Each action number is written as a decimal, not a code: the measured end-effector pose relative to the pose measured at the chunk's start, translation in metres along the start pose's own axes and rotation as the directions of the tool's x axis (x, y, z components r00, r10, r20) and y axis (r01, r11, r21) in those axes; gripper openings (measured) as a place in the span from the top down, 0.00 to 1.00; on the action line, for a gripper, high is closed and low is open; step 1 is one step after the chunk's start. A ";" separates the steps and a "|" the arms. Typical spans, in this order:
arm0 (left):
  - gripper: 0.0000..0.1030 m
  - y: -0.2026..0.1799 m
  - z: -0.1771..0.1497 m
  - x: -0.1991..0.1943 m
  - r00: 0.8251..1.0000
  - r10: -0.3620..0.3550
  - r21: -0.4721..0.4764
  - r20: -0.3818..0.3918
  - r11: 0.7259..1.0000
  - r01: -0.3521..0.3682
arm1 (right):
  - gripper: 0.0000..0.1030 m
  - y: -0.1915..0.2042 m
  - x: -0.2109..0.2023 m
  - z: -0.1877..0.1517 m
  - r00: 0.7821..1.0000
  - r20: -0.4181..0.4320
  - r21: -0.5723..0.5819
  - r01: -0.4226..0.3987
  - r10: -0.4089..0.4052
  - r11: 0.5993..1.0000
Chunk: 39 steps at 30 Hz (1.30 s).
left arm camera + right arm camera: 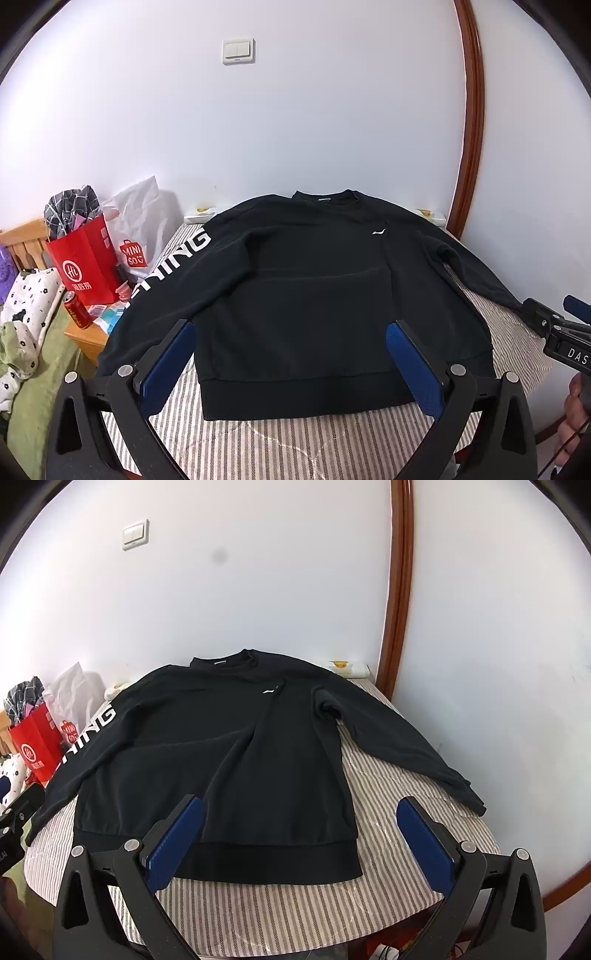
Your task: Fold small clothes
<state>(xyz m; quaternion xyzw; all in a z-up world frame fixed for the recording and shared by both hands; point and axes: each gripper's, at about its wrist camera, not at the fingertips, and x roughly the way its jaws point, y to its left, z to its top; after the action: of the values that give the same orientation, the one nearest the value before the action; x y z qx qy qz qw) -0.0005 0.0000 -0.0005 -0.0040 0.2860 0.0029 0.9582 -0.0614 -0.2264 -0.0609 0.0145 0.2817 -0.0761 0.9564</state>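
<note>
Grippers: left gripper (290, 345), right gripper (301, 821) agape | sweatshirt (306, 291): one

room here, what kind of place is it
Probably a bedroom in a home. A black sweatshirt lies flat on a striped bed cover, a wooden nightstand beside it holds shopping bags and a can, and rumpled bedding lies further left.

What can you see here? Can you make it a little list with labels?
garment: black sweatshirt, spread flat, front up, not yet folded
sleeves: both spread out to the sides
surface: striped cover
left hand-held gripper: open, holding nothing
right hand-held gripper: open, holding nothing
beside table: red bag, red can
</note>
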 end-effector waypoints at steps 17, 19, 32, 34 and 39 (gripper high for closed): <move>0.00 -0.008 0.004 0.000 1.000 -0.012 0.009 0.001 1.000 0.012 | 0.00 0.005 -0.002 -0.002 1.000 0.007 0.001 0.002 -0.002 1.000; 0.00 -0.007 0.005 -0.001 1.000 -0.011 0.006 0.007 1.000 0.011 | 0.00 0.006 -0.003 -0.002 1.000 0.009 0.001 0.001 -0.001 1.000; 0.00 -0.007 0.002 -0.006 1.000 -0.012 -0.003 0.014 1.000 0.012 | 0.00 0.006 -0.008 -0.001 1.000 0.017 0.000 -0.002 0.002 1.000; 0.00 -0.008 0.002 -0.006 1.000 -0.005 -0.001 0.017 1.000 0.005 | 0.00 0.005 -0.008 -0.002 1.000 0.018 0.001 -0.003 0.003 1.000; 0.00 -0.008 0.003 -0.009 1.000 -0.007 -0.001 0.019 1.000 0.007 | 0.00 0.005 -0.008 -0.002 1.000 0.016 0.000 -0.003 0.003 1.000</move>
<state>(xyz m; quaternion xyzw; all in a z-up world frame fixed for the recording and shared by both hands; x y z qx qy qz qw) -0.0063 -0.0075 0.0070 -0.0057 0.2770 -0.0002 0.9609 -0.0687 -0.2202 -0.0579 0.0143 0.2740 -0.0749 0.9587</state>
